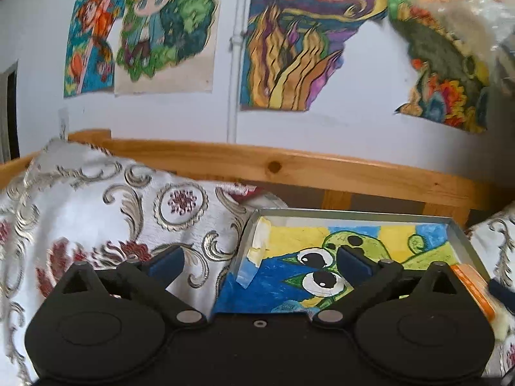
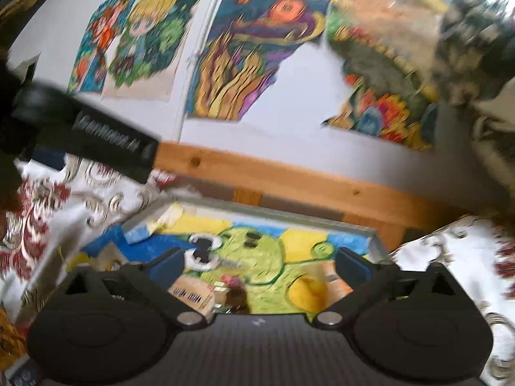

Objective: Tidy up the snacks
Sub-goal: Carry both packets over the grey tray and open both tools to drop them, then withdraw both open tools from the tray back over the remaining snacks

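Setting: patterned white, silver and red cloth spread over a surface, wooden rail behind it, pale wall above.
Wall: several bright drawings, among them a cartoon figure with yellow hair and a swirling orange and purple picture.
Tray: shallow metal tray resting on the cloth near the rail, lined with a crayon drawing of a green big-eyed creature on blue and yellow.
Left gripper: spread wide, nothing between the blue pads; left pad over the cloth, right pad over the tray lining.
Right gripper: likewise spread wide and holding nothing, hovering above the tray; view heavily motion-blurred.
Snacks: small packets lying inside the tray at its near side, one with a barcode and a dark one just beside it, seen between the right gripper's fingers; contents too blurred to name.
Orange item: flat orange packet at the tray's right edge in the left wrist view.
Other gripper: body of the left gripper, black with blurred white lettering, crossing the upper left of the right wrist view.
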A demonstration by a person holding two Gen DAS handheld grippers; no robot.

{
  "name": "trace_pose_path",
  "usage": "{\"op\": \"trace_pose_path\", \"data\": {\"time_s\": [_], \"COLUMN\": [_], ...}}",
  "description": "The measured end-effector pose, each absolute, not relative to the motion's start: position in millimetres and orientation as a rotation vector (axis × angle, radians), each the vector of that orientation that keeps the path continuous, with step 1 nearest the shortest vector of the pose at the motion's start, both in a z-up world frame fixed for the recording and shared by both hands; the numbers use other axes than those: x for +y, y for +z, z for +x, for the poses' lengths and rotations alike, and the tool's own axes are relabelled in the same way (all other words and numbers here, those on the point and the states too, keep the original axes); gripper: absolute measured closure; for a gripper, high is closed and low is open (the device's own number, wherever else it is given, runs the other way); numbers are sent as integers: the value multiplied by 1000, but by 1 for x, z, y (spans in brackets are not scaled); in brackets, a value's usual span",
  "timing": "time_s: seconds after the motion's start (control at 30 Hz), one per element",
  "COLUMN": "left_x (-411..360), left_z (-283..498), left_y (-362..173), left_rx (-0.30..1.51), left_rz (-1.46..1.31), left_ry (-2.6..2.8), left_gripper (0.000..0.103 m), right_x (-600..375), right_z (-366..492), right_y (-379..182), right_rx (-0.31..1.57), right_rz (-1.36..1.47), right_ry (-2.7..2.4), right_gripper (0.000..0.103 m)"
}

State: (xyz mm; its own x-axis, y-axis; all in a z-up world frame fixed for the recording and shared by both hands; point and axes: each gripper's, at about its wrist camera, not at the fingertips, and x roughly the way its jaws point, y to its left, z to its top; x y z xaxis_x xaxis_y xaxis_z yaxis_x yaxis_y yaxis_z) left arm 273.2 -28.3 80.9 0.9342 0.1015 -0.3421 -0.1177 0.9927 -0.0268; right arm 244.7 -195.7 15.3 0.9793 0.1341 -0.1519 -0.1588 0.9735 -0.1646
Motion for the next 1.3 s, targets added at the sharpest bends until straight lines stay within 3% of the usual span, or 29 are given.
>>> {"op": "trace_pose_path", "data": {"time_s": [0.63, 0.97, 1.3], "left_x": [-16, 8, 22], "left_z": [145, 95, 70], "left_y": [96, 74, 27], "left_rx": [342, 400, 491], "left_rz": [-6, 16, 107], "left_ry": [25, 24, 35], "left_gripper": [1, 1, 1], "right_x": [-231, -251, -222], "right_z": [134, 109, 94], "right_y": [40, 30, 2], "right_rx": [162, 296, 424], "right_rz": [-141, -71, -222], "right_ry": [119, 160, 221], "right_gripper": [0, 0, 0]}}
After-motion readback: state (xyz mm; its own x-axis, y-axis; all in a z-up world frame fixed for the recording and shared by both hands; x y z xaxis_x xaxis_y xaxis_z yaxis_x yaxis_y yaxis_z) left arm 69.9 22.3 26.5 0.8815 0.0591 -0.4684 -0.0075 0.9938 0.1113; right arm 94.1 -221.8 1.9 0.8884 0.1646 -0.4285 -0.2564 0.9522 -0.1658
